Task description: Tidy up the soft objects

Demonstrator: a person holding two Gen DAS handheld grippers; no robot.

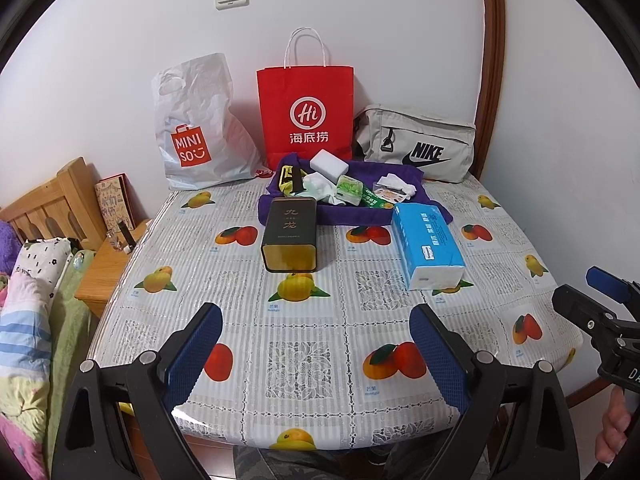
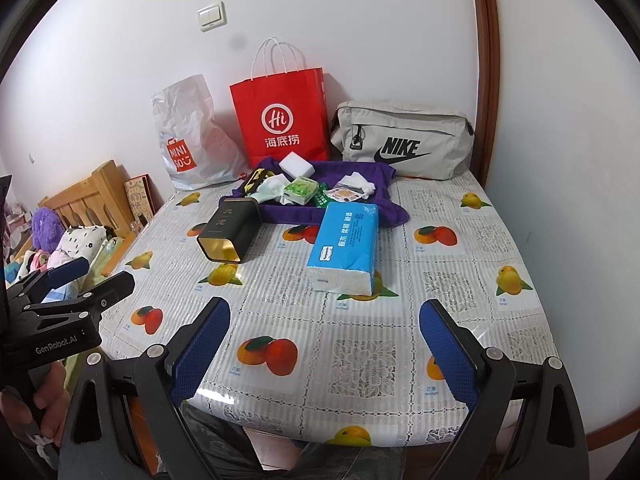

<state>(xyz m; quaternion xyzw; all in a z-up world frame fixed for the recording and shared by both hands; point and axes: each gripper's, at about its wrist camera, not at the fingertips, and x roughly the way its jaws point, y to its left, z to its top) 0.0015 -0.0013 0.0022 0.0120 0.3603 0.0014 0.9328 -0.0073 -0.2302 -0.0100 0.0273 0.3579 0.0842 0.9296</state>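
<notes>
A purple towel lies at the back of the table with a white sponge, crumpled tissues, green tissue packs and small packets on it. A blue tissue pack lies in front of it. A dark open tin lies on its side. My left gripper is open and empty over the near table edge. My right gripper is open and empty over the near edge.
A white Miniso bag, a red paper bag and a grey Nike bag stand against the back wall. A bed and wooden nightstand are left of the table.
</notes>
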